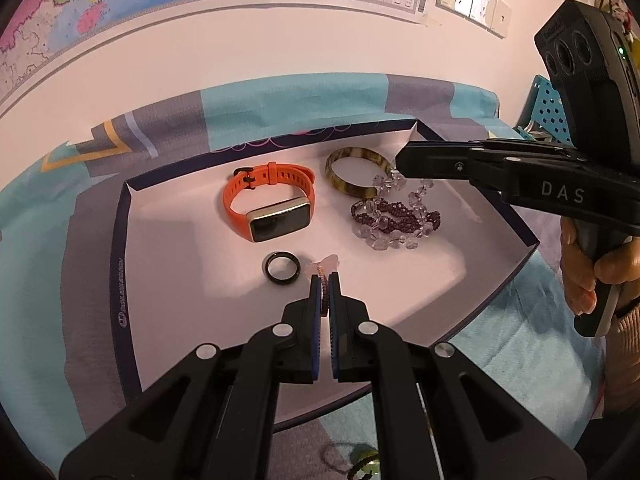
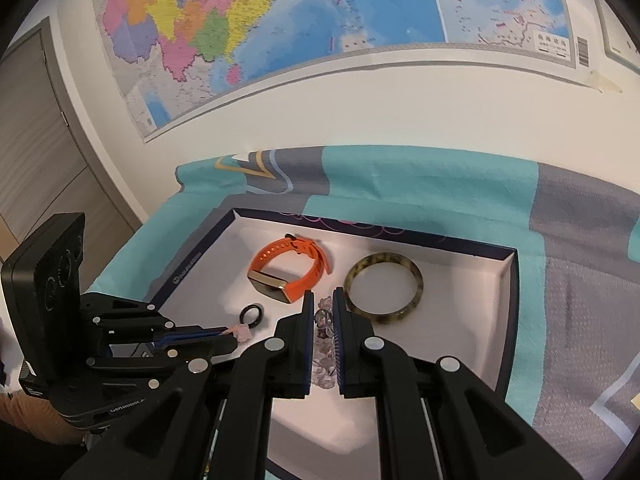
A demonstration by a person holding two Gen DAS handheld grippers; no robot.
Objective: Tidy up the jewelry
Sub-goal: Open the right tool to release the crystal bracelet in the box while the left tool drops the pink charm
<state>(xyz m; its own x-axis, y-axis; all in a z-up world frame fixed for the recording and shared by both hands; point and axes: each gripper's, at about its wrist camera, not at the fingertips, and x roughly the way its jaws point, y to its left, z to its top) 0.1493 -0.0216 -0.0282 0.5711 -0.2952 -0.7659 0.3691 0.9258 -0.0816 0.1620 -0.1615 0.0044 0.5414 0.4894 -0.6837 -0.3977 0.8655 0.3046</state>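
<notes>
A white tray with a dark rim [image 1: 120, 220] [image 2: 508, 280] holds an orange smart band [image 1: 272, 200] [image 2: 288, 268], a tortoiseshell bangle [image 1: 356, 172] [image 2: 384, 292], a black ring [image 1: 282, 266] [image 2: 252, 314] and a heap of purple and clear bead bracelets [image 1: 396, 216] [image 2: 324, 344]. My left gripper [image 1: 325, 280] [image 2: 236, 332] is shut on a thin pink beaded bracelet with a pink charm [image 1: 326, 266] [image 2: 242, 332], just right of the ring. My right gripper [image 2: 322, 300] [image 1: 400, 160] hangs over the bead heap with a narrow gap between its jaws; some beads seem to hang from its tip.
The tray lies on a teal and grey cloth [image 1: 280, 96] [image 2: 420, 184] against a white wall with a map [image 2: 280, 20]. More jewelry [image 1: 360, 460] lies on the cloth below my left gripper. A teal perforated rack [image 1: 548, 108] stands at the right.
</notes>
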